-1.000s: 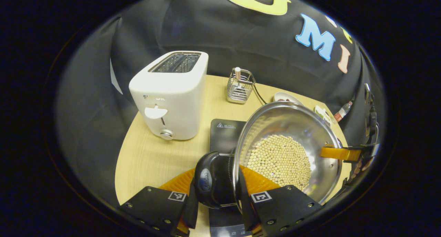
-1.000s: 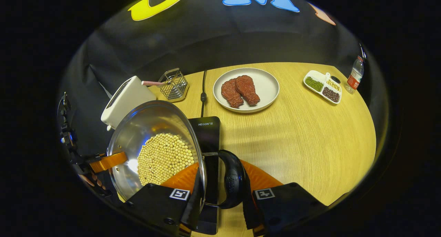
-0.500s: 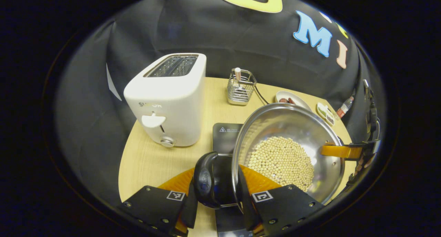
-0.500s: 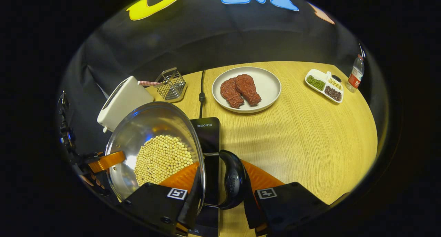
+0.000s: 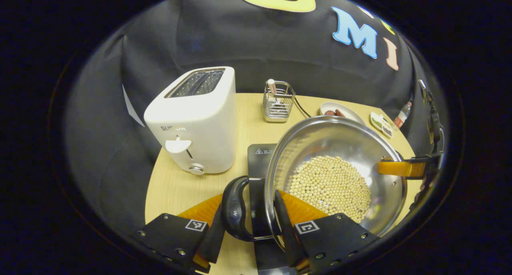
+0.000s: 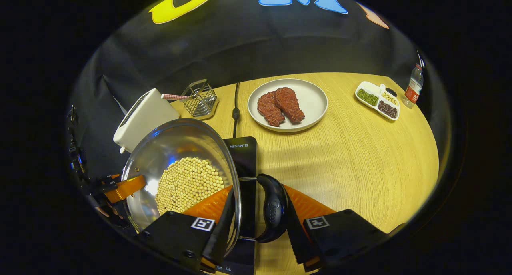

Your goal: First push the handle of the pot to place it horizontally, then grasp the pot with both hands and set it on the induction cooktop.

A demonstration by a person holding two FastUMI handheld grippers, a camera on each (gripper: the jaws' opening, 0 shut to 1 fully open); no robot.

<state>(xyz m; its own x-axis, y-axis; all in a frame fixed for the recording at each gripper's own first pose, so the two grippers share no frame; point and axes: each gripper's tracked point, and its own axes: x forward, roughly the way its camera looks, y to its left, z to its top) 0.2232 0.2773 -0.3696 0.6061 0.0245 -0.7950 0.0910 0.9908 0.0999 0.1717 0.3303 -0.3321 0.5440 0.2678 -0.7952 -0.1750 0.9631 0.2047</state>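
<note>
Two black loop handles, at 9 and 3 o'clock on the pot (image 5: 336, 179), are taking my closed grips: left gripper (image 5: 250, 243) and right gripper (image 6: 258, 243) are each pinching one. Steel is feeling rigid, slick and heavy with loose beans (image 6: 188, 185), so I am keeping it level over the induction cooktop (image 6: 244, 155).

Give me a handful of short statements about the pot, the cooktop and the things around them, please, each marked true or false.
1. The pot holds pale round beans. True.
2. The white plate holds two pieces of red meat. True.
3. The toaster has bread sticking out of its slots. False: the slots look empty.
4. Each claw grips a black side handle of the pot, the left claw one side, the right claw the other. True.
5. The black cooktop sits at the table's far right, beside the bottle. False: it lies by the pot, near the toaster.
</note>
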